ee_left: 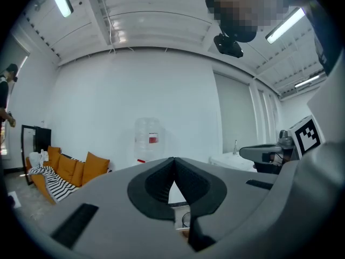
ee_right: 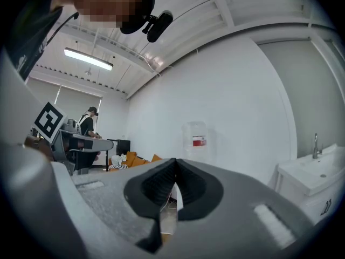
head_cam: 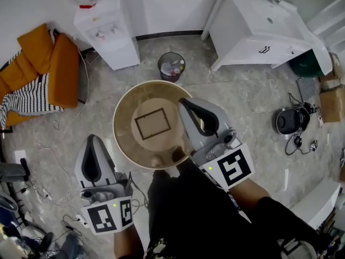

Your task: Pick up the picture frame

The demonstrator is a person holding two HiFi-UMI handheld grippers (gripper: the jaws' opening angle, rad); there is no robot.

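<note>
I have both claws level in front of me, and neither is on anything. The left claw (head_cam: 92,139) has its jaws pressed together with nothing between them, and its own camera shows the dark pads (ee_left: 161,179) meeting at the tip. The right claw (head_cam: 182,101) is the same, closed and empty. The picture frame (head_cam: 152,123) lies flat near the middle of the round table (head_cam: 125,144), just ahead and to the left of the right claw's tip and ahead and well to the right of the left claw's, so it sits between the two, touched by neither. From the head view the right claw's tip reaches over the table's right side, while the left claw stays off the table beside its near-left rim. Beyond the table, farther out past both tips, stands a small bin (head_cam: 171,67), and past that a water dispenser (head_cam: 105,28) against the wall; both claw cameras show it straight ahead.
</note>
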